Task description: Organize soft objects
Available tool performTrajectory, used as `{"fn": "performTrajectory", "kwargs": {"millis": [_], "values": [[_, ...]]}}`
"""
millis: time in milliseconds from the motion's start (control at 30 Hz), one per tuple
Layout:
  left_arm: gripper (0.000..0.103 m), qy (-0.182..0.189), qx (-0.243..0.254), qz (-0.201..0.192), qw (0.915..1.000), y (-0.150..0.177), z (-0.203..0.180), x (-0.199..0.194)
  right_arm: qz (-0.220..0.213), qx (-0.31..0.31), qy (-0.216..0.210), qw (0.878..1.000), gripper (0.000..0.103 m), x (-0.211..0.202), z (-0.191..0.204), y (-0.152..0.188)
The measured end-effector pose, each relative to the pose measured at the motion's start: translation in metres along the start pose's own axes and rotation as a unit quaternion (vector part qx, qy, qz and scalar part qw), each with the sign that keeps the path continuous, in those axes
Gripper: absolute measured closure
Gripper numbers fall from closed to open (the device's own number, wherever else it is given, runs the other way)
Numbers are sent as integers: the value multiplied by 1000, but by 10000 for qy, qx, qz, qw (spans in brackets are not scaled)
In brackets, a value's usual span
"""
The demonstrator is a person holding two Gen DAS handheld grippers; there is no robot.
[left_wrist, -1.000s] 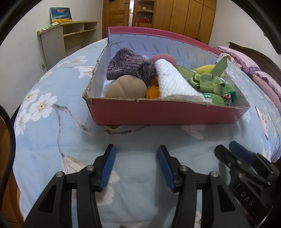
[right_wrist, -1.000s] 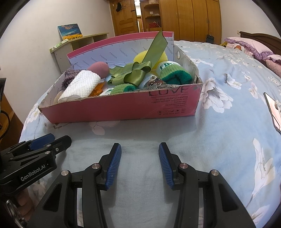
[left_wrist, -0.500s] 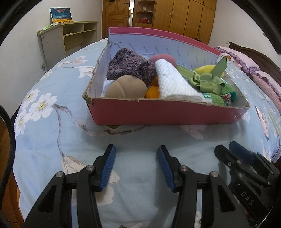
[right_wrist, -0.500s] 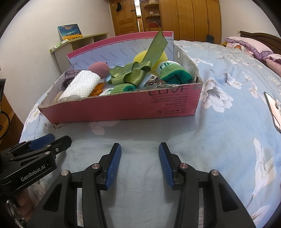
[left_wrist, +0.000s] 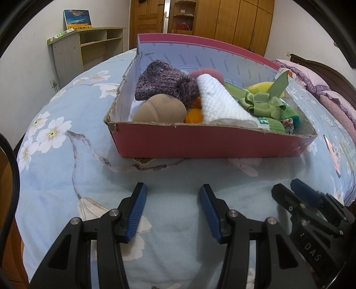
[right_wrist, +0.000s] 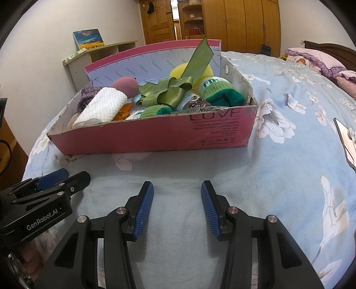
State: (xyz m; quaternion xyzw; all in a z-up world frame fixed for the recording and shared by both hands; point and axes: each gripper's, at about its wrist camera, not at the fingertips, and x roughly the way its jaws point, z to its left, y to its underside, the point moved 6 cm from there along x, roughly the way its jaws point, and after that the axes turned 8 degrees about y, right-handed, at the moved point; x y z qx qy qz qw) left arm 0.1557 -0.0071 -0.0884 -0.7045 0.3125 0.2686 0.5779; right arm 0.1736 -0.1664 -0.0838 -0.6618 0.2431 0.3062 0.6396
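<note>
A pink cardboard box (left_wrist: 200,142) (right_wrist: 155,140) lies on the bed, filled with soft things. Inside are a purple knit piece (left_wrist: 164,82), a tan round cushion (left_wrist: 160,110), a white waffle cloth (left_wrist: 220,102) (right_wrist: 100,106), a green ribbon bow (left_wrist: 262,103) (right_wrist: 169,93), a yellow sponge (right_wrist: 178,71), a pink ball (right_wrist: 124,85) and green socks (right_wrist: 220,91). My left gripper (left_wrist: 172,193) is open and empty, low over the bedsheet in front of the box. My right gripper (right_wrist: 177,190) is also open and empty, beside the left one.
The bed carries a light blue floral sheet (right_wrist: 289,124). A phone (right_wrist: 347,142) lies on the sheet to the right. Pillows (right_wrist: 316,60) lie at the bed's head. A shelf with a painting (left_wrist: 77,19) stands by the left wall, wardrobes behind.
</note>
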Motion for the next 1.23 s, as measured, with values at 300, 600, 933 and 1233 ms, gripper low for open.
{"fn": "performTrajectory", "kwargs": {"millis": [300,600,933,1233], "values": [[50,30,-19,-50,10000,5,3,0,2,4,-4,10000,57,0,-1,0],[50,73,-58,-37,9999,5,6,-2,28,-16,18,10000,57,-1,1,-1],[49,30,-4,24,10000,3,5,-2,95,-76,94,9999,56,-1,5,-3],[45,74,16,120,9999,-5,1,-2,170,-147,204,9995,56,-3,11,-7]]}}
